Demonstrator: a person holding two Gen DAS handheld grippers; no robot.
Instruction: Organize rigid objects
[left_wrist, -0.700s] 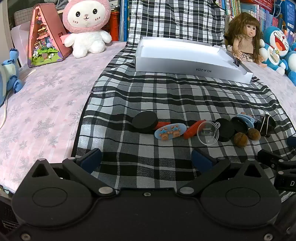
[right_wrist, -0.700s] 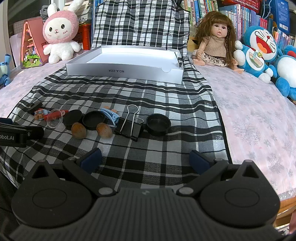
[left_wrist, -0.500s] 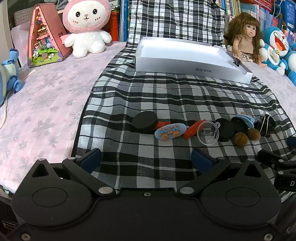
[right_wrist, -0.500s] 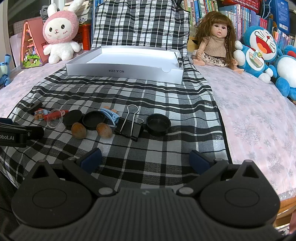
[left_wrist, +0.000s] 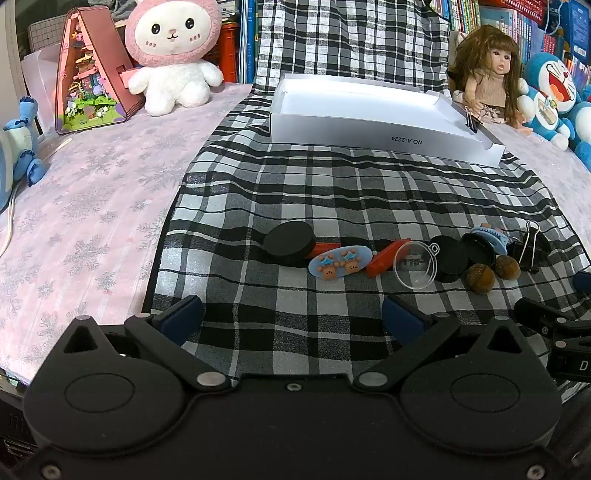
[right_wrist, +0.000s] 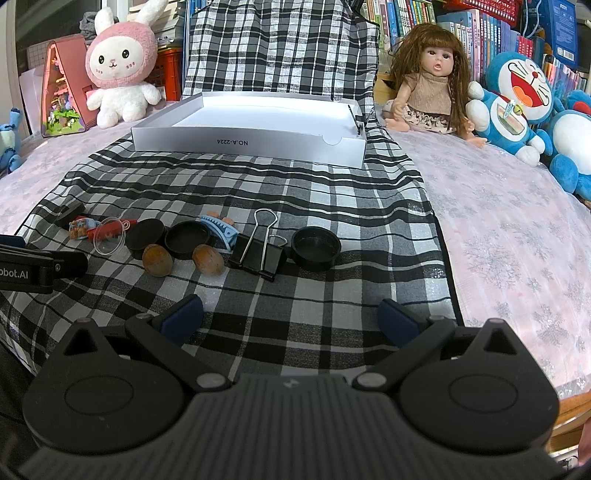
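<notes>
**Both hands free, the row of small things untouched**

My left gripper (left_wrist: 291, 314) and my right gripper (right_wrist: 290, 314) hang over the near edge of the checked cloth (left_wrist: 369, 192), each with its jaws spread wide and nothing between them. I hold them angled down so that I look along the fingers at the whole row.

The small rigid things lie in a line across the cloth, ahead of me and apart from my fingertips. On my left side: a black puck (left_wrist: 290, 242), a blue bear hair clip (left_wrist: 340, 261), a red piece (left_wrist: 386, 257) and a clear round lid (left_wrist: 415, 264). On my right side: two brown nuts (right_wrist: 157, 259), a black dish (right_wrist: 187, 240), a blue claw clip (right_wrist: 218, 228), a binder clip (right_wrist: 258, 251) and a black cap (right_wrist: 316, 246).

The white box (right_wrist: 251, 142) stands open at the far end of the cloth, empty but for a small clip on its right wall; I judge that is where everything belongs. Nothing is sorted yet. The nearest item to each hand seems the sensible start.
</notes>
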